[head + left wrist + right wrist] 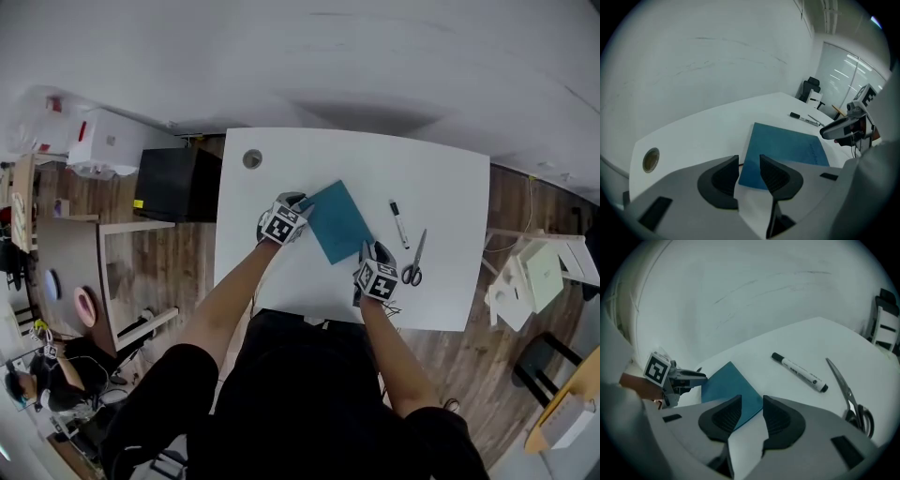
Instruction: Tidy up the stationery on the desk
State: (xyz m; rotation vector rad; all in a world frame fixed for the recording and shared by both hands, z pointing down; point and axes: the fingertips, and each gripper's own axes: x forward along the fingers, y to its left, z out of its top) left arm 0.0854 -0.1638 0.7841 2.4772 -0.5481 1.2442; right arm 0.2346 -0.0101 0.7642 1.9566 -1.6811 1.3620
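- The white counter [441, 169] carries all the stationery. The items are spread over its middle and right side, so nothing appears to have been gathered yet.
- A teal notebook [339, 221] lies flat near the centre of the counter, turned askew to its edges. In the head view it is the item nearest both tools, which makes it the likely first pick.
- The left hand-held gripper [749, 161] sits at the notebook's 10 o'clock corner. Its jaws stand apart, and the book's near edge shows in the gap with neither pad pressing on it.
- The right hand-held gripper [752, 401] is at the notebook's 5 o'clock corner. Its jaws are also apart, framing that corner without clamping it.
- Working from opposite corners probably lets the person lift or square the thin, floppy cover evenly rather than dragging it by one side.
- Scissors [414, 261] lie closed at 3 to 4 o'clock of the notebook, handles toward the person and well apart from the book.
- A capped marker [399, 224] rests at 3 o'clock, between the notebook and the scissors and touching neither.
- A round cable port [252, 159] sits at 10 o'clock near the counter's far left corner; it is a fixture and not something to tidy.
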